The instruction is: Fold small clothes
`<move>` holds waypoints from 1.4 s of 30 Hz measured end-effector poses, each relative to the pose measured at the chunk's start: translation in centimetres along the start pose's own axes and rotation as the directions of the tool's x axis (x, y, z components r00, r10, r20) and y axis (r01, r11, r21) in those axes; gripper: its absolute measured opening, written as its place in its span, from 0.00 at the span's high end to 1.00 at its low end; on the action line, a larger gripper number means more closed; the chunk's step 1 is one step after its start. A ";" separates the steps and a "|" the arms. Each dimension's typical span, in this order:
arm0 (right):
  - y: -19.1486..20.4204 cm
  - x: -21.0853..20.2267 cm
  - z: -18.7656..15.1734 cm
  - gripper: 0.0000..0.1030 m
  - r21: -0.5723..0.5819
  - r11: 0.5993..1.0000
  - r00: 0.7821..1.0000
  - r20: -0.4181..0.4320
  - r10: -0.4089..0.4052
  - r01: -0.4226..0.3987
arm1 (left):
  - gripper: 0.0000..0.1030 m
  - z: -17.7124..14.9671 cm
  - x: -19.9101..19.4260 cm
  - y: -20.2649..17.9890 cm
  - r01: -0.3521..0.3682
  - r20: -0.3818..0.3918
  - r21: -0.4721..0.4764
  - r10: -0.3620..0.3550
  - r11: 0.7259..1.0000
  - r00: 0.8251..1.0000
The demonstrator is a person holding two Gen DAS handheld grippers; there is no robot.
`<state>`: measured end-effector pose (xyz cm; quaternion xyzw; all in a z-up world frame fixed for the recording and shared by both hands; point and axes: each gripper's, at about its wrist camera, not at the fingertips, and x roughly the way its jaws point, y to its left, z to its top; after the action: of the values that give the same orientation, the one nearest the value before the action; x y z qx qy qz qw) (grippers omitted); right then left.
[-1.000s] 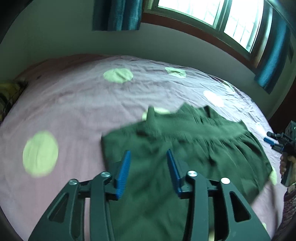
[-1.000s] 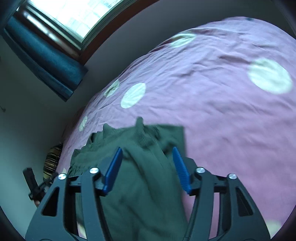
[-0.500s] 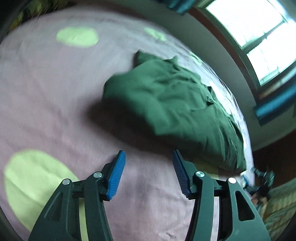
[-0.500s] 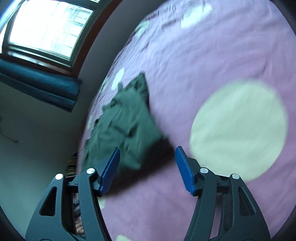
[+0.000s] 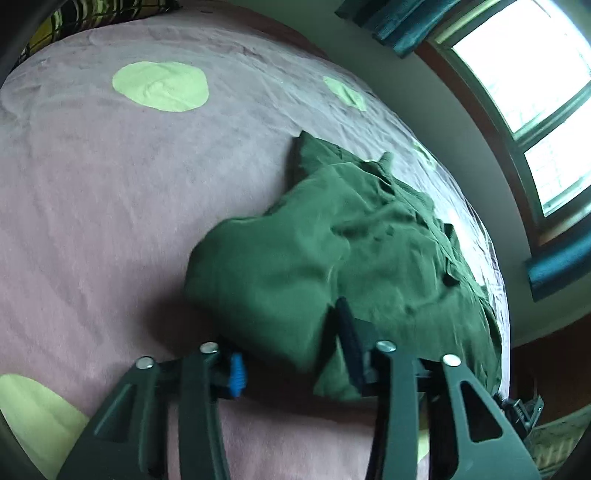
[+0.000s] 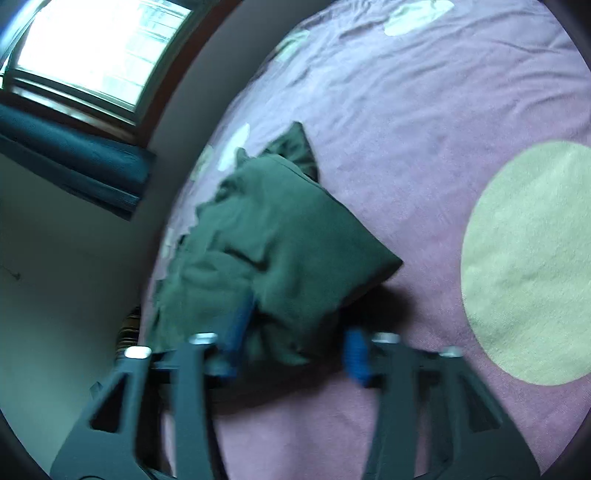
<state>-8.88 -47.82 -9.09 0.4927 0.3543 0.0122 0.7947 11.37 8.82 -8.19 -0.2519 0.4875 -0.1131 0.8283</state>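
A dark green garment lies rumpled and partly folded on a pink bed sheet with pale green dots. In the left wrist view my left gripper is open with its jaws wide, and the garment's near edge lies between them. In the right wrist view the same garment lies ahead, and my right gripper is open around its near corner. Both views are motion-blurred near the fingers.
A window with teal curtains is behind the bed. A striped pillow lies at the bed's far left corner. The bed's edge runs just right of the garment. A large green dot marks the sheet to the right.
Both grippers let go of the garment, pulled back and down to the sheet, then moved forward again. Their open jaws now straddle the garment's near edge.
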 end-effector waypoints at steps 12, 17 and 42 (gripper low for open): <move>-0.6 -3.7 -1.9 0.98 0.023 0.999 0.997 0.058 0.045 -0.047 | 0.81 1.4 -0.1 0.4 0.016 -0.033 0.024 -0.015 1.000 0.999; -2.7 -2.4 -1.9 0.97 0.062 0.996 0.998 0.031 0.057 -0.058 | 0.80 1.0 0.3 0.5 0.019 -0.025 0.037 -0.018 0.999 1.000; 14.7 4.6 -9.9 0.66 -0.263 0.941 0.956 -0.254 0.144 -0.212 | 0.76 0.9 0.3 0.5 0.034 -0.021 0.039 -0.033 0.999 0.999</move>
<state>-6.32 -30.89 -2.63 0.3974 0.3925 0.1931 0.8067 12.31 9.44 -8.34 -0.2426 0.4891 -0.1392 0.8262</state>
